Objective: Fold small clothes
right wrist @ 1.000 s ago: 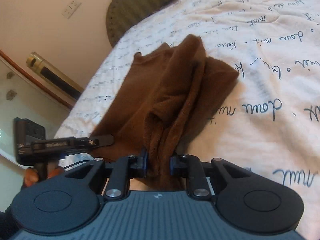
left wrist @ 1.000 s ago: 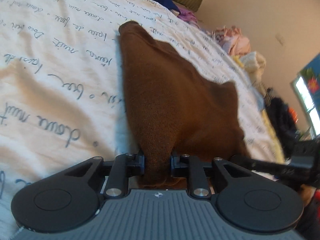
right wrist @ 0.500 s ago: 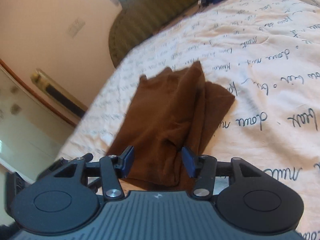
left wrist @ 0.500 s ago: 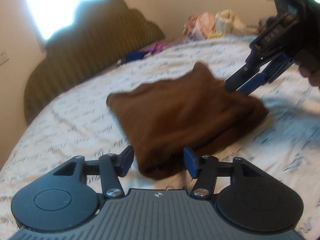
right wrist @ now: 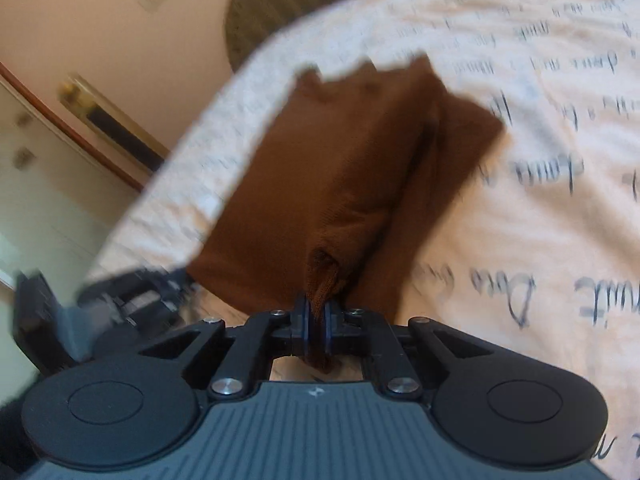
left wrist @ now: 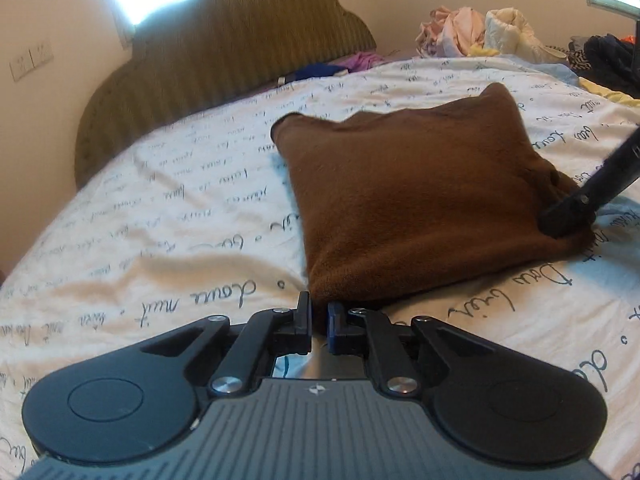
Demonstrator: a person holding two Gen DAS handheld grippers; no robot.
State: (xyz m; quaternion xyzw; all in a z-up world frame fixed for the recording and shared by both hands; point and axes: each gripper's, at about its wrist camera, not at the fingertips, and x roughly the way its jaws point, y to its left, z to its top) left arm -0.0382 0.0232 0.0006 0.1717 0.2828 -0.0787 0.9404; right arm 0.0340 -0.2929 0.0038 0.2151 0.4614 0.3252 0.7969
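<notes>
Setting: bed, script-printed quilt.
Garment: brown knit, soft, limp; grip corners.
Left gripper: closing on near corner.
Right gripper: clamped on bunched corner.

Brown garment: soft knit cloth, matt, fuzzy nap. Bed sheet: white quilted cotton-like cloth, matt, printed with dark script. Headboard: olive ribbed fabric, corduroy look. Left hand-held gripper: matt black plastic, ribbed grey body, shiny metal screws, blue rubbery pads. Right hand-held gripper: same finish.
</notes>
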